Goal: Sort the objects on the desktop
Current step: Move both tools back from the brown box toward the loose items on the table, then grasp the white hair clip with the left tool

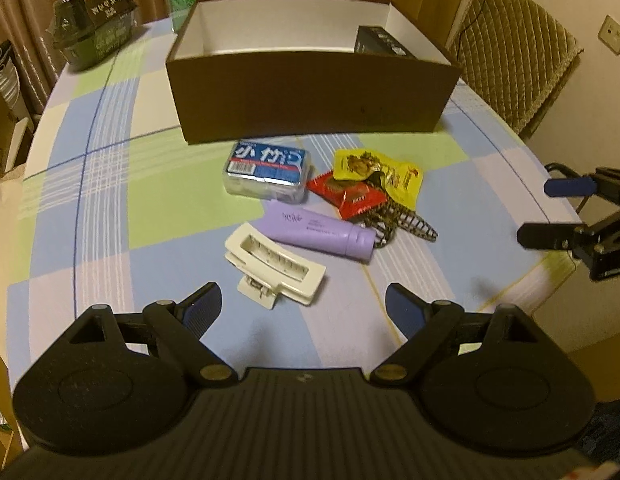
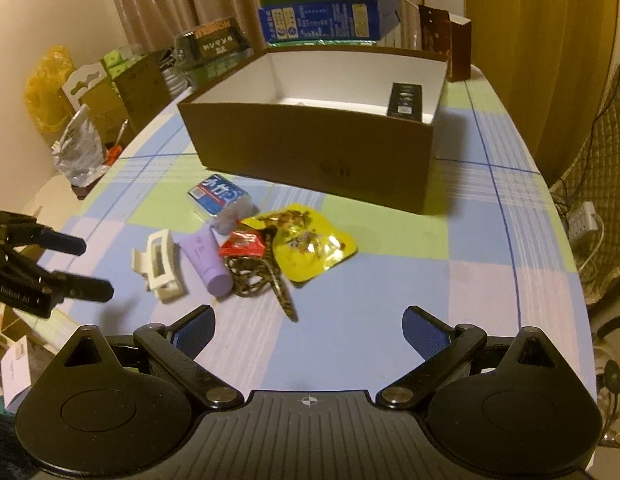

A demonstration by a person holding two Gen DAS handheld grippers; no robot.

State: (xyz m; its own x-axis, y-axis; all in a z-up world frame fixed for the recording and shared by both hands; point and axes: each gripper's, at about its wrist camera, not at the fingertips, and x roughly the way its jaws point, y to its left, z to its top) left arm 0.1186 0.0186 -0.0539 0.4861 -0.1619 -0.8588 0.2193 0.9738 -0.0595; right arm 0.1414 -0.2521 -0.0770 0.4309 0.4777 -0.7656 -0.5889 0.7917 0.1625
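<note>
Both the left gripper [image 1: 303, 304] and right gripper [image 2: 307, 328] hang spread wide, grasping nothing. A cream hair claw [image 1: 274, 265], purple tube [image 1: 320, 230], floss box [image 1: 267, 170] and snack packets [image 1: 378, 174] lie clustered on the checked tablecloth [image 1: 109, 200], just before the brown box [image 1: 310, 96].

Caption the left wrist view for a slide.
Open left gripper hovers before cream hair clip, purple tube and brown box.

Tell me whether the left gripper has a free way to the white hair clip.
Probably yes: the left gripper is open, and the white hair clip lies just ahead of it on the tablecloth with nothing between; the purple tube lies behind.
</note>
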